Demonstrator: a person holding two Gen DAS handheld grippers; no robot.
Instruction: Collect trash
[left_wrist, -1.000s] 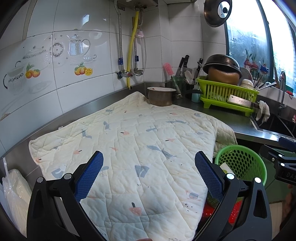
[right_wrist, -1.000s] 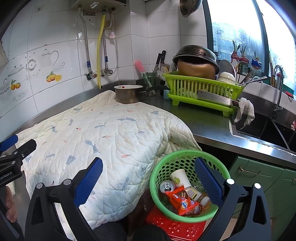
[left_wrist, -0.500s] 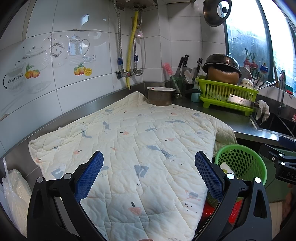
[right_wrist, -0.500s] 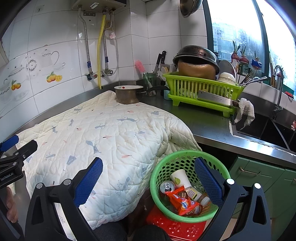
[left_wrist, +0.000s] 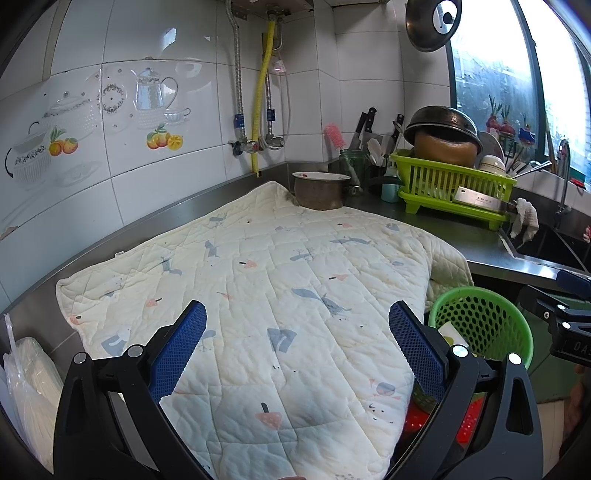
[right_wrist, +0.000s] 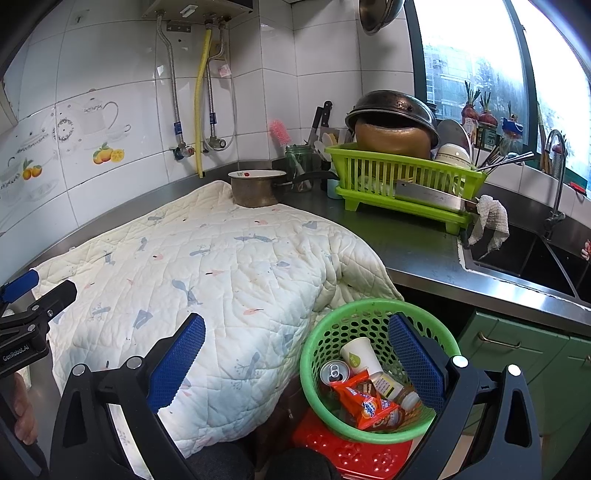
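One green basket (right_wrist: 373, 314) below tabletop (right_wrist: 413, 243) edge, on red stool (right_wrist: 354, 454), beside hanging quilt (right_wrist: 207, 280). Inside: one paper cup (right_wrist: 360, 356) tilted, mouth up-left; one can (right_wrist: 334, 371), top up; one orange snack wrapper (right_wrist: 364, 400); one small bottle (right_wrist: 397, 391) lying. Left claw (left_wrist: 297, 345) spread wide over quilt, empty. Right claw (right_wrist: 295, 356) spread wide, empty, touching nothing.

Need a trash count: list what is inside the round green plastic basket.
In the round green perforated plastic basket: a white paper cup, a drink can, an orange snack wrapper and a small bottle. Anything beneath these is covered.
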